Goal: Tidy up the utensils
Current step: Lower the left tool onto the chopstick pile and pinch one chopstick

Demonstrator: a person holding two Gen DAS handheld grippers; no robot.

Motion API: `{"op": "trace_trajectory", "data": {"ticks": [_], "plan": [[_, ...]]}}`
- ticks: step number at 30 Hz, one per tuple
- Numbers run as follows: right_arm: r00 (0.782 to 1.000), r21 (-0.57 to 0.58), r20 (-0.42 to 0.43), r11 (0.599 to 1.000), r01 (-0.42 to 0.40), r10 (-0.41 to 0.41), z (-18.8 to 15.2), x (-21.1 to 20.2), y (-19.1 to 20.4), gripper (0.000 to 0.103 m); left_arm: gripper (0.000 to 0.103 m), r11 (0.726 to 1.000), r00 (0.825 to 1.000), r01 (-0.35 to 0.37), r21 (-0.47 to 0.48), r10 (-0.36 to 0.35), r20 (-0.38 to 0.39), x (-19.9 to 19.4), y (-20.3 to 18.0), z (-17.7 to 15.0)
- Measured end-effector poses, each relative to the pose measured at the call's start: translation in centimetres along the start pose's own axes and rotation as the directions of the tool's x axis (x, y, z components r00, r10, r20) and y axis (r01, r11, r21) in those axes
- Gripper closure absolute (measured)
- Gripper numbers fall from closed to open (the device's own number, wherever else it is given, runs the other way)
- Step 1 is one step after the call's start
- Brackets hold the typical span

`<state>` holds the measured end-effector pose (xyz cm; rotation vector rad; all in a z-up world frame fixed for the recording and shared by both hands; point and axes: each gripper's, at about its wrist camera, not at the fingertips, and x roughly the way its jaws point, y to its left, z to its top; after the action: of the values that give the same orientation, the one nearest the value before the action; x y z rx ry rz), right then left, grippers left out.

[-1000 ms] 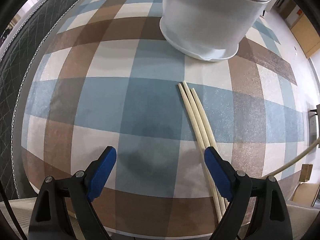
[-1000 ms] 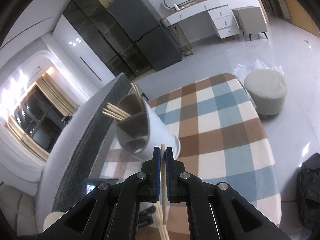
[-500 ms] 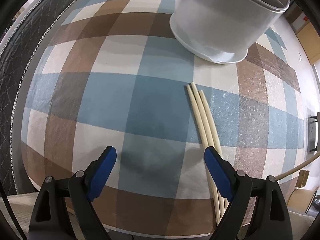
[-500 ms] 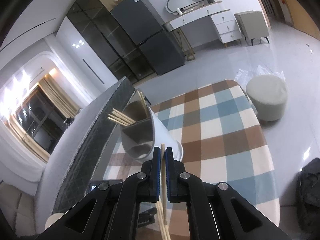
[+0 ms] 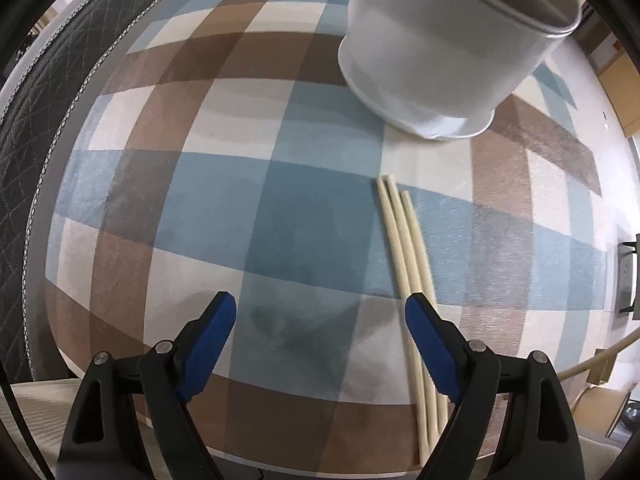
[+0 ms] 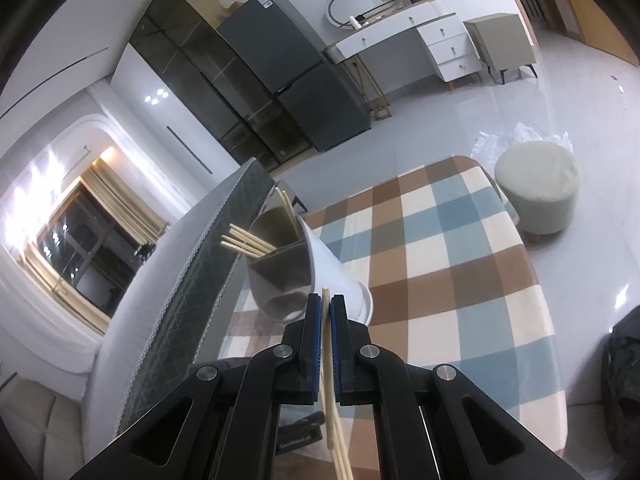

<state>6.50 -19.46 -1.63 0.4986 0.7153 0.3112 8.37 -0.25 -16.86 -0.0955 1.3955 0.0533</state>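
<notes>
Three pale chopsticks (image 5: 400,236) lie side by side on the checked tablecloth (image 5: 200,200), below a white divided utensil holder (image 5: 440,52). My left gripper (image 5: 320,308) points straight down over the cloth, its jaws wide and closing; only bare cloth is between them, and the chopsticks run under its right finger. My right gripper (image 6: 326,300) is shut on pale chopsticks (image 6: 329,360) whose tip pokes out toward the holder (image 6: 320,264). Several chopsticks (image 6: 248,242) stand in the holder's far compartments.
A dark quilted mattress edge (image 5: 32,120) borders the table's left side and leans behind the holder (image 6: 224,248). Beyond the table stand a round stool (image 6: 536,196), a dark fridge (image 6: 296,80) and a white desk (image 6: 400,40). A black bag (image 6: 624,380) lies at the right.
In the left wrist view the holder and the lying chopsticks have slid slightly to the right. The right gripper keeps its hold and has hardly moved.
</notes>
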Motion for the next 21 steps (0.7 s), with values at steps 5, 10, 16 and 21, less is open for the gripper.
{"op": "trace_trajectory", "data": {"ticks": [5, 10, 16, 21], "plan": [[1.0, -0.001, 0.002, 1.0, -0.012, 0.012, 0.0, -0.1, 0.2, 0.099, 0.018, 1.0, 1.0, 0.018, -0.009, -0.018, -0.006, 0.7, 0.2, -0.2], [1.0, 0.009, 0.0, 1.0, -0.01, 0.01, 0.0, -0.2, 0.1, 0.099, 0.018, 1.0, 1.0, -0.016, 0.004, 0.016, -0.013, 1.1, 0.2, -0.1], [1.0, 0.016, 0.001, 1.0, -0.011, 0.011, 0.1, -0.3, 0.0, 0.099, 0.022, 1.0, 1.0, -0.013, -0.001, 0.013, -0.01, 0.9, -0.8, 0.8], [1.0, 0.023, -0.002, 1.0, -0.007, 0.007, 0.1, -0.3, -0.1, 0.099, 0.036, 1.0, 1.0, -0.013, -0.001, 0.013, 0.003, 0.2, -1.7, 1.5]]}}
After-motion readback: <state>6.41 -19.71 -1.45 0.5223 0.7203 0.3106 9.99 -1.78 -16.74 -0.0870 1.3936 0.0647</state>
